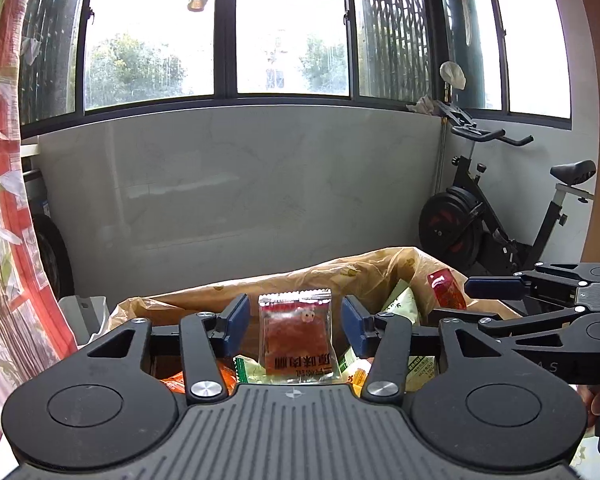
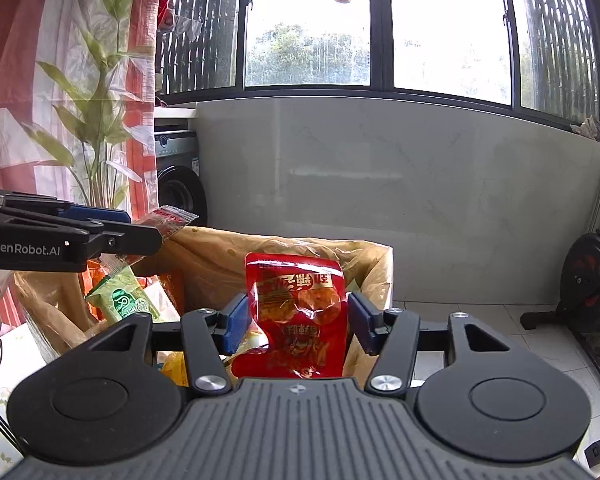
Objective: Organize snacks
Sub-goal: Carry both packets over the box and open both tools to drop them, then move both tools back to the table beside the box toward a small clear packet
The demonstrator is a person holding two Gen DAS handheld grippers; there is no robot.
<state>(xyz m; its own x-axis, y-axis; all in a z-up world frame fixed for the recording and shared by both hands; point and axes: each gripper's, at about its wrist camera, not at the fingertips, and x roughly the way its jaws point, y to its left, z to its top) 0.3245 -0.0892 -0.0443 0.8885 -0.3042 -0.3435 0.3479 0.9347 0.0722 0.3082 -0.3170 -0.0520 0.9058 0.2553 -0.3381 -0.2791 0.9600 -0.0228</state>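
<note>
- Bag (image 2: 204, 256): tan plastic, mouth open, loose snacks inside, directly behind both grippers
- Left gripper (image 1: 295, 322): side marked "GenRobot.AI"; blue pads stand clear of a clear packet (image 1: 296, 334) of reddish-brown snack, upright between them above the bag, print inverted
- Right gripper (image 2: 298, 322): jaws apart; a red pouch (image 2: 298, 316) stands between the pads, contact cannot be told, yellow print inverted
- Green packet (image 2: 120, 300): in the bag, wording unreadable

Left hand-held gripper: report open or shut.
Open: the left hand-held gripper has clear gaps between its blue pads and the clear meat snack packet.
</note>
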